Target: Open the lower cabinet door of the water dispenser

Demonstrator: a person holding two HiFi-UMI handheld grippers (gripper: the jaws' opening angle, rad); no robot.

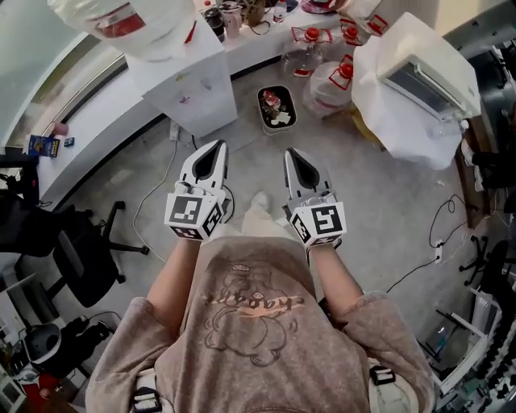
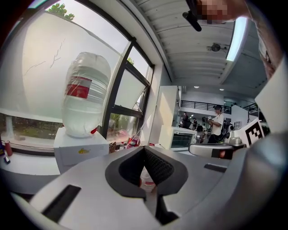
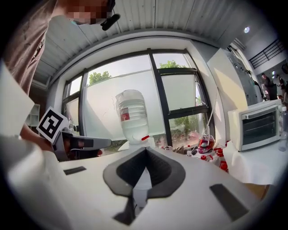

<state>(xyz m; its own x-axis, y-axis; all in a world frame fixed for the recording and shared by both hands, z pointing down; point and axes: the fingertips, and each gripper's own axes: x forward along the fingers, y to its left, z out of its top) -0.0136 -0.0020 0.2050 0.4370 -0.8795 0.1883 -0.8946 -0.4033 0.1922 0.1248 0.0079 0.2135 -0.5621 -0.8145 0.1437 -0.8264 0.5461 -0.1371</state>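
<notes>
Bottle [image 1: 121, 24] atop water dispenser [image 1: 192, 90] runs off the head view's top edge

Floor [image 1: 379, 202]: grey, smooth. Standing on it, top centre: white water dispenser [image 1: 189, 93], backed against curved white ledge [image 1: 97, 121]. Just right of dispenser: dark bin [image 1: 276, 109] w/ scraps inside. Further right: clear water jugs [image 1: 330, 85], red caps, grouped beside cloth-covered table [image 1: 387, 121]. Left: black office chair [image 1: 81, 258]. Thin cable [image 1: 143, 198] trails from dispenser base. Ledge, left end: blue packet [image 1: 43, 146].
</notes>
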